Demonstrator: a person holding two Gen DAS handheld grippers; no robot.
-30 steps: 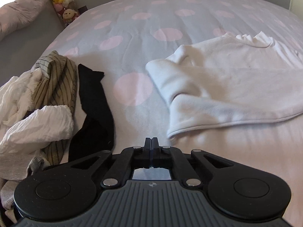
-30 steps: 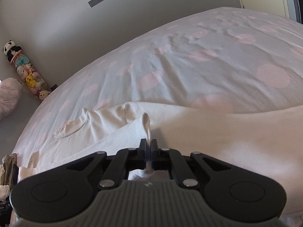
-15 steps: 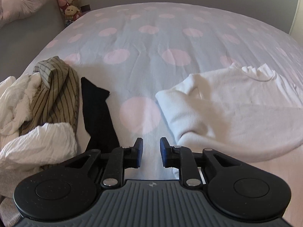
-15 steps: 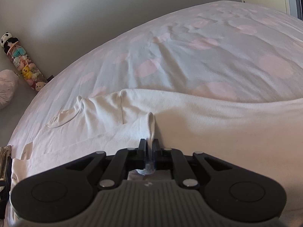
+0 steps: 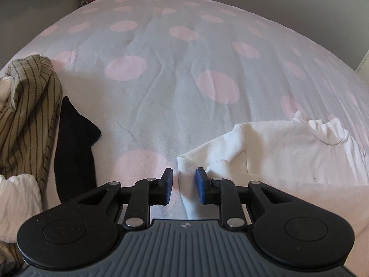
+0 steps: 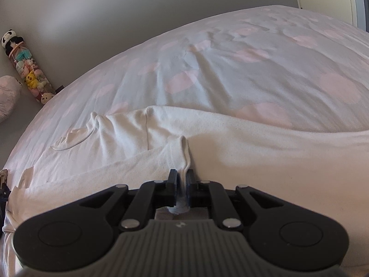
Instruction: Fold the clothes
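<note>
On the bed point(image 5: 175, 73), spread with a pale sheet dotted pink, a heap lies to the left of the left gripper point(image 5: 184, 180): a striped garment point(image 5: 27, 115), a black garment point(image 5: 73, 143) beside it, and crumpled white cloth point(image 5: 16, 198) nearer the camera. Stuffed toys point(image 6: 27, 69) stand by the wall. The white sweatshirt point(image 5: 288, 152) lies flat to the right, its sleeve end reaching between the left gripper's jaws, which stand apart and grip nothing. The right gripper point(image 6: 182, 180) has its jaws closed on a raised pinch of the sweatshirt's fabric.
</note>
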